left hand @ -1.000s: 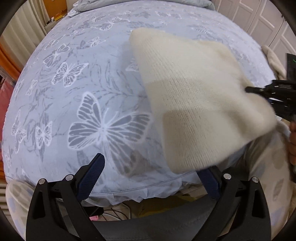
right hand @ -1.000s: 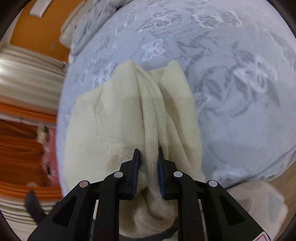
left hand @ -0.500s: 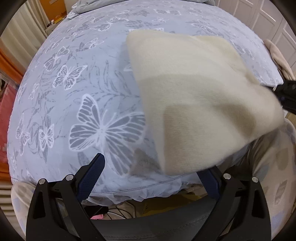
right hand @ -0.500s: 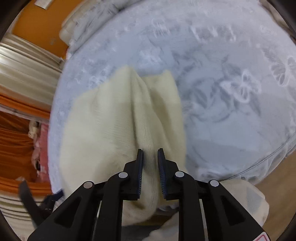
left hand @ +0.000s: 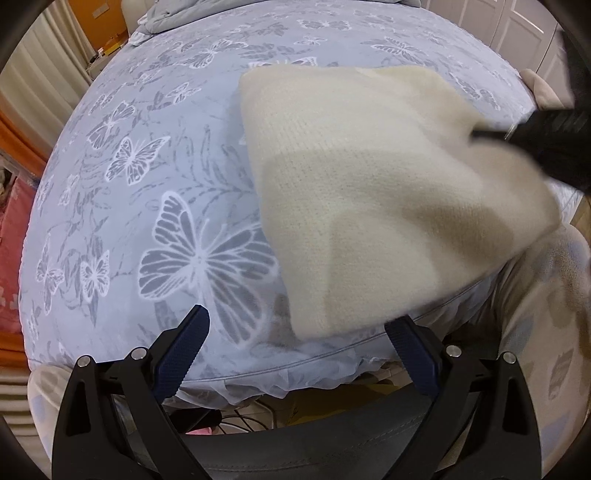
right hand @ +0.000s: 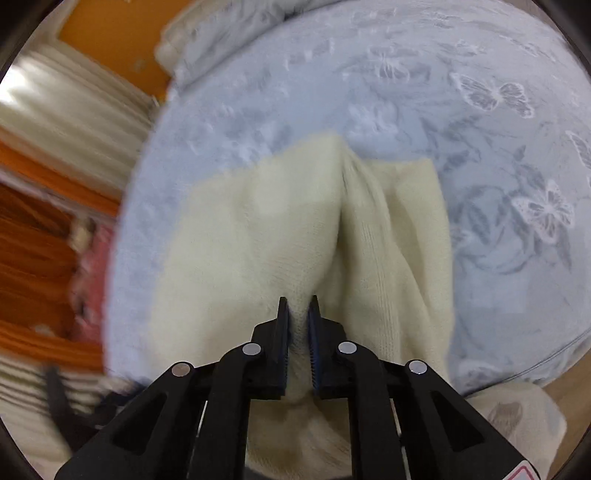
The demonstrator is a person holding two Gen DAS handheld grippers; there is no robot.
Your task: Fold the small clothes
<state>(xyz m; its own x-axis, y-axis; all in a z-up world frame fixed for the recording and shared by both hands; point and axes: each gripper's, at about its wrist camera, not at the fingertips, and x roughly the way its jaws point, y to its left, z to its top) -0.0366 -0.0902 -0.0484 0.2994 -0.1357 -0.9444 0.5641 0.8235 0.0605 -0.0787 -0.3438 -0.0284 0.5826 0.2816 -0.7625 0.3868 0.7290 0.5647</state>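
The bed (left hand: 155,155), covered with a pale blue sheet (right hand: 498,184) printed with white butterflies, fills both views and serves as your work surface. At its far end lies a bundled quilt (left hand: 192,18); curtains (right hand: 66,110) hang to one side, and white cupboard doors (left hand: 524,33) stand beyond the opposite side.

On the sheet, near the front edge, lies the cream knitted garment (left hand: 369,206). Its far part rests on the bed, while its near right portion is raised and drawn into a ridge that runs back to your right gripper (right hand: 298,332). What kind of garment it is cannot be told.

Your right gripper has its jaws closed on that ridge of knit, the cloth pinched between the blue pads. In the left view it appears as a dark, blurred shape at the garment's right edge, which suggests motion. Your left gripper (left hand: 295,343) hangs at the front edge of the bed with its jaws wide apart, holding nothing; the garment's near left corner lies just beyond and between its fingertips (left hand: 192,325).

Progress, as a judgement: the task is in an early stage. One edge is gripped and lifted, but no crisp crease or squared packet shows. Carrying the held edge across, laying it down, smoothing, and any further folds remain.
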